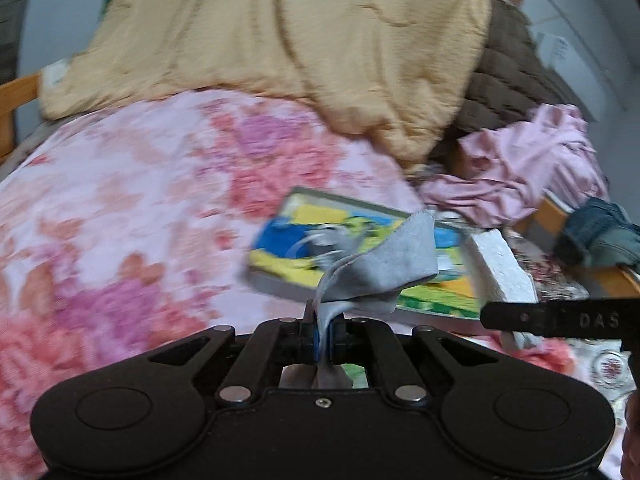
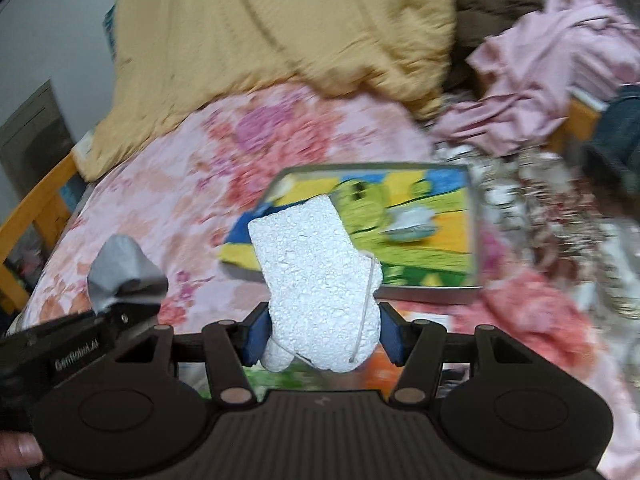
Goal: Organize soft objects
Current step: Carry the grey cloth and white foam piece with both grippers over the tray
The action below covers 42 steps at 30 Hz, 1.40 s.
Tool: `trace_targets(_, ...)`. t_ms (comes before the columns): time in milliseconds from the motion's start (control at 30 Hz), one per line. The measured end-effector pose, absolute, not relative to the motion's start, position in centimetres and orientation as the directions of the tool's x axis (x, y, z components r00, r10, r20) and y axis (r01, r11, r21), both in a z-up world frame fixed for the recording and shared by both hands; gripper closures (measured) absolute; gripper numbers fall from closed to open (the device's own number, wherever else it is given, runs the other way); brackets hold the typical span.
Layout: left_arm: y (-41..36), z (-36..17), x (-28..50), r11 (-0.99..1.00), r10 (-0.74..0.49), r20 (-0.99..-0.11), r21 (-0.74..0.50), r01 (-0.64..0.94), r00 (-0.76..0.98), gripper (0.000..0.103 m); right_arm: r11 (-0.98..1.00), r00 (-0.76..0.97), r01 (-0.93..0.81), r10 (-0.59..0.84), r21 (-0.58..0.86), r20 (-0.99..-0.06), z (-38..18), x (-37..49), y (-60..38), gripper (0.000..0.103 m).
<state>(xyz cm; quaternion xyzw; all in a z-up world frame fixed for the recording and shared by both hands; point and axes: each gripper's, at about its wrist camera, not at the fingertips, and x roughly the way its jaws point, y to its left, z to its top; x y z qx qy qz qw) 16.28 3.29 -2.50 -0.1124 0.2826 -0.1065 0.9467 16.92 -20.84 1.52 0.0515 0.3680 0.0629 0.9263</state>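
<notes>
Here, the left gripper point(image 1: 325, 330) has its jaws clenched on a grey cloth point(image 1: 384, 264), which stands up from between the blue pads and folds over to the right. The right gripper point(image 2: 322, 334) has its jaws grasping a white foam block point(image 2: 316, 276), whose lumpy body rises between the blue pads point(image 2: 254, 338) and tilts toward the upper left. In the right wrist view the cloth shows again as a grey tuft point(image 2: 120, 268) at the tip of the other tool, low on the left. Just beyond both loads lies a colourful picture board point(image 2: 424, 216) with a grey rim, flat on a pink floral bedspread point(image 1: 140, 184). A tan quilt point(image 1: 280, 40) is heaped across the far end of the bed, with a brown quilted blanket point(image 1: 508, 80) beside it to the right. Nearer on that side, crumpled pink clothing point(image 1: 532, 160) drapes over the wooden bed frame point(image 2: 36, 208), and a piece of blue denim point(image 1: 600, 232) lies just beside it. Motion blur softens most of the scene.
</notes>
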Motion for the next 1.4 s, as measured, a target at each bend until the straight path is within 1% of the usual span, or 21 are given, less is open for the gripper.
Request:
trace_targets(267,-2.7,0.9,16.5,0.936,-0.346,-0.469,-0.233,0.264,0.813,0.099,0.989,0.769,-0.008,0.102,0.15,-0.631,4.0,13.6,-25.6,0.042)
trace_targets(567,-6.1,2.2,17.3,0.923,-0.385,-0.469,-0.22,0.317,0.795,0.099,0.986,0.796,0.011,0.092,0.167,-0.599,5.6,12.3,-27.1,0.042)
trace_targets(967,-6.3,2.9,21.4,0.932,-0.363,-0.465,-0.197,0.305,0.807,0.099,0.986,0.807,0.013,0.087,0.165,-0.584,5.7,15.0,-26.4,0.042)
trace_targets(1400,-5.7,1.0,26.5,0.941,-0.338,-0.495,-0.201,0.273,0.8,0.099,0.986,0.803,0.017,0.083,0.163,-0.59,5.0,20.0,-26.3,0.042)
